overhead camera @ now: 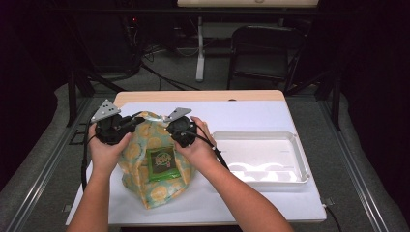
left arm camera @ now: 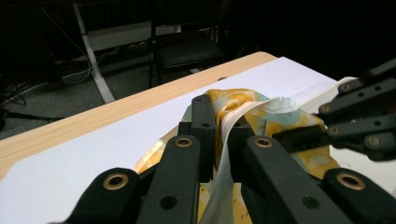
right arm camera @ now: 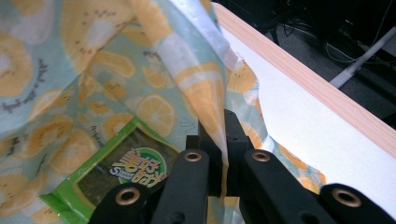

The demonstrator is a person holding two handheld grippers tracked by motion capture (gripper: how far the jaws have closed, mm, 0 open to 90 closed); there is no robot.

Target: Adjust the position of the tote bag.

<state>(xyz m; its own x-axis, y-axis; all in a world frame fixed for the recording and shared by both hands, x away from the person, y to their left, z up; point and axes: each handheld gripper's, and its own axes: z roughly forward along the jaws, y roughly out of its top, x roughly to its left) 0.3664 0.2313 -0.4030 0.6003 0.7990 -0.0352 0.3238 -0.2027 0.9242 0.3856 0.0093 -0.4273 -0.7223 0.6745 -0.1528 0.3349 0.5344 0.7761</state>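
A soft bag [overhead camera: 137, 162] printed with yellow lemon slices on pale green lies on the table's left half, its mouth toward the far side. A green snack packet [overhead camera: 162, 163] shows through its clear front. My left gripper [overhead camera: 138, 121] is shut on the left part of the bag's top edge. My right gripper [overhead camera: 170, 125] is shut on the right part. In the left gripper view the jaws [left arm camera: 222, 126] pinch the bag's pale rim strip [left arm camera: 233, 119], with the right gripper [left arm camera: 303, 135] close by. In the right gripper view the jaws [right arm camera: 224, 135] clamp a lifted fold of the bag [right arm camera: 93, 46] above the packet [right arm camera: 126, 168].
A white plastic tray [overhead camera: 300, 159] sits on the table's right half, close to my right forearm. A white sheet [overhead camera: 251, 116] covers the wooden tabletop. A dark folding chair [overhead camera: 263, 48] and a table leg stand beyond the far edge.
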